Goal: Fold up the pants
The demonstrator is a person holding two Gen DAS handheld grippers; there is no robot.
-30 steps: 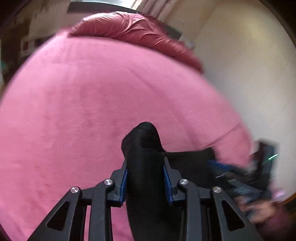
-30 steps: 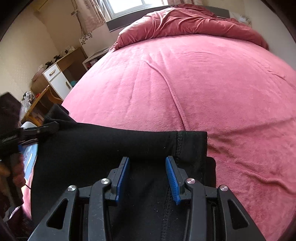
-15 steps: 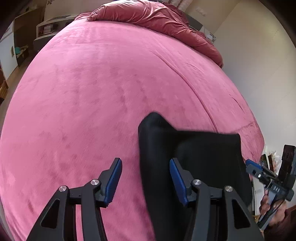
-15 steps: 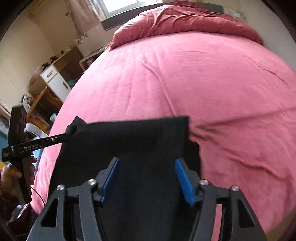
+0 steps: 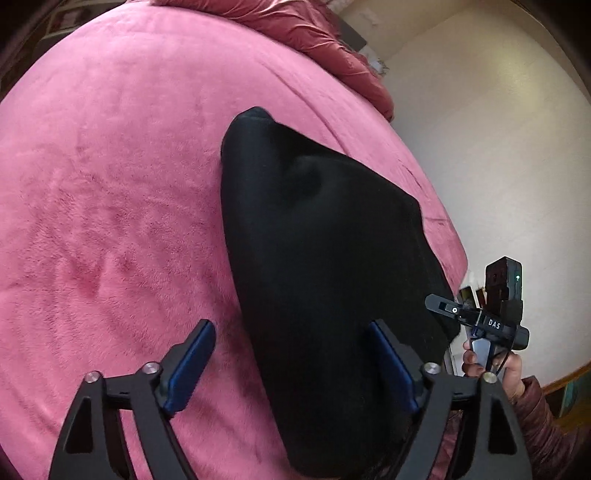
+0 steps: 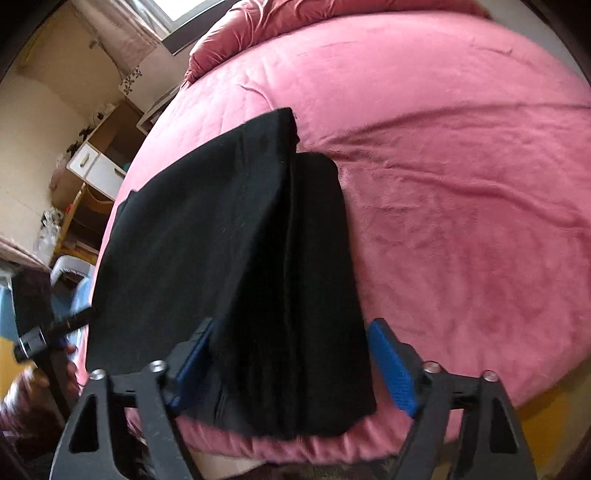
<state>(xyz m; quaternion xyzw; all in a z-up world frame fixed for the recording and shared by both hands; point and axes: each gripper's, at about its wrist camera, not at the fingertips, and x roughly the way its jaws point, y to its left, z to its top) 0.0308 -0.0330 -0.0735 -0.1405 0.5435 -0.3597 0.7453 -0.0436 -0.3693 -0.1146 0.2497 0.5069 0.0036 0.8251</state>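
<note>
The black pants lie folded in a stack on the pink bed near its front edge, also in the right wrist view. My left gripper is open, jaws wide, above the left end of the stack, holding nothing. My right gripper is open over the right end of the stack, where the layered folds show, holding nothing. The right gripper also shows in the left wrist view, past the pants' right edge. The left gripper shows in the right wrist view, at the pants' left edge.
The pink blanket covers the bed, with a crumpled red duvet at the head. A wooden desk with white drawers stands left of the bed. A cream wall is on the right side.
My left gripper let go of the black cloth it held a second ago and opened wide. Both grippers pulled back toward the bed's front edge. The pants now lie flat in a folded stack.
</note>
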